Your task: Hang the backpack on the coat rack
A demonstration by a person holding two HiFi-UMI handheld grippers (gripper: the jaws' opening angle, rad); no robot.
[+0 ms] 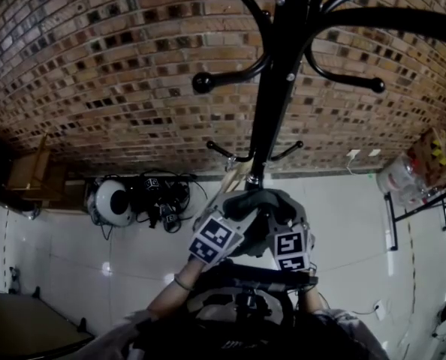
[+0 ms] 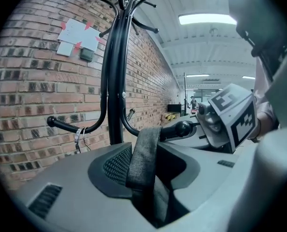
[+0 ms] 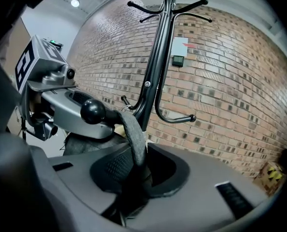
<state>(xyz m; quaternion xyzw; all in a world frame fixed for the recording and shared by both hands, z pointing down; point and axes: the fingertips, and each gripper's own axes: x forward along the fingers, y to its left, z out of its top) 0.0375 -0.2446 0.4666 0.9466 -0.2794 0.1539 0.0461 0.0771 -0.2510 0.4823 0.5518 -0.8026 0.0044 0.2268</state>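
The backpack shows mainly as its dark grey woven fabric strap (image 2: 143, 153), which stands pinched between the jaws of the left gripper (image 2: 146, 180). From there it runs up to a low black hook arm with a ball tip (image 2: 183, 128). In the right gripper view the same strap (image 3: 133, 132) rises from the clenched jaws of the right gripper (image 3: 138, 173) and curves over that arm just behind the ball (image 3: 93, 111), so both grippers are grasping it. A dark fabric bulk (image 3: 83, 144) below the other gripper looks like the bag's body, though I cannot tell for sure. In the head view the two grippers sit close together, just beneath the black metal coat rack's pole (image 1: 279, 73), which stands before a brown brick wall (image 1: 95, 66) over a white floor (image 1: 343, 223). By my judgement the task is nearly done: the strap seems to lie over the hook. What remains is to settle it on the arm, open both sets of jaws and let the rack take the weight.
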